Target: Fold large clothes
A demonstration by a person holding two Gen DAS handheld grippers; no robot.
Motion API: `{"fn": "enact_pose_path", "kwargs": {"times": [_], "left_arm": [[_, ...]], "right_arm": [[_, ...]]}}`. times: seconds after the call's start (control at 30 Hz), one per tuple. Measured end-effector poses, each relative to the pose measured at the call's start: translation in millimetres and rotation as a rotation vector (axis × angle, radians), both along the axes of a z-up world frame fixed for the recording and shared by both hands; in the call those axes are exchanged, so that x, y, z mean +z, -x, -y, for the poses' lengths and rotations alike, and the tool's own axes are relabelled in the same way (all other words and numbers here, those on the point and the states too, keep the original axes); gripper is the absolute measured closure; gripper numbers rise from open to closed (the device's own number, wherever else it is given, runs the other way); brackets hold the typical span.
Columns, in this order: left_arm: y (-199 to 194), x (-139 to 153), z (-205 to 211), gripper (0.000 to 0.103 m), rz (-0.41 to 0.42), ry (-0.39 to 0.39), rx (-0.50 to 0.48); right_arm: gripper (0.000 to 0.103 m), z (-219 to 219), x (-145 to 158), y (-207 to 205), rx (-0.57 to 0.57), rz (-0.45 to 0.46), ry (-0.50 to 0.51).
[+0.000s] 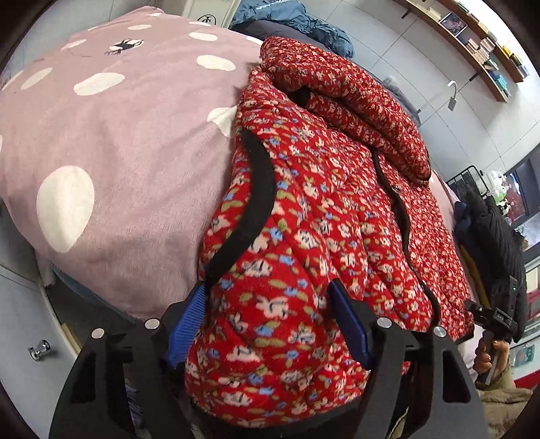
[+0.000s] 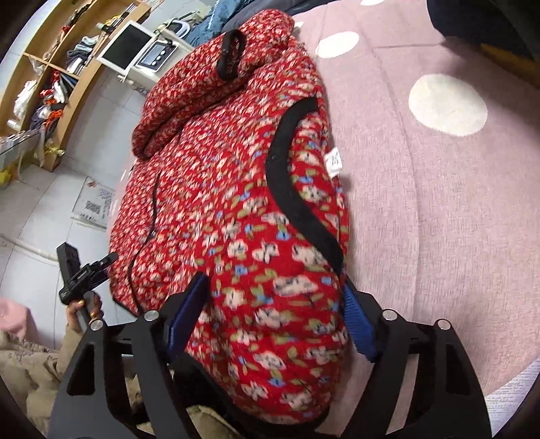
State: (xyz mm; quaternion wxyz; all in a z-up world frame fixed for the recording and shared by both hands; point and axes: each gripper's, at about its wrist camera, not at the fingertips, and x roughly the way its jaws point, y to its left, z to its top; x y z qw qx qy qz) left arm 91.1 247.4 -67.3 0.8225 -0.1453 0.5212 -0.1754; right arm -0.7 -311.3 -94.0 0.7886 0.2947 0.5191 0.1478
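A red floral padded jacket with black trim lies partly folded on a pink bed cover with white dots. Its hood sits at the far end. My left gripper is shut on a thick bunch of the jacket's near edge, blue pads on either side of the fabric. My right gripper is likewise shut on a bunch of the jacket near its black-trimmed edge. A white label sticks out on the jacket's right side. Each view shows the other hand-held gripper at its outer edge.
The bed cover stretches right of the jacket in the right wrist view. Blue and dark clothes lie beyond the hood. Wall shelves, a wooden shelf unit and tiled floor surround the bed.
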Motion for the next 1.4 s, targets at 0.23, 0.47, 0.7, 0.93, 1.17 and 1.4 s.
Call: {"fn": "enact_pose_path", "kwargs": {"times": [0.23, 0.47, 0.7, 0.93, 1.17, 1.4], "left_arm": [[2, -16, -6, 0.028, -0.026, 0.059, -0.002], [3, -12, 4, 0.019, -0.003, -0.025, -0.037], [10, -6, -26, 0.020, 0.042, 0.058, 0.001], [-6, -27, -18, 0.008, 0.027, 0.100, 0.025], [14, -25, 3, 0.016, -0.043, 0.107, -0.060], [23, -14, 11, 0.063, -0.064, 0.131, -0.072]], "right_arm": [[0.034, 6, -10, 0, 0.039, -0.016, -0.050], [0.035, 0, -10, -5, 0.031, -0.004, -0.046], [0.035, 2, -11, 13, 0.059, -0.018, -0.088], [0.034, -2, -14, 6, 0.067, -0.030, -0.112], [0.039, -8, -14, 7, 0.035, -0.038, -0.101], [0.076, -12, -9, 22, 0.066, -0.066, -0.138]]}}
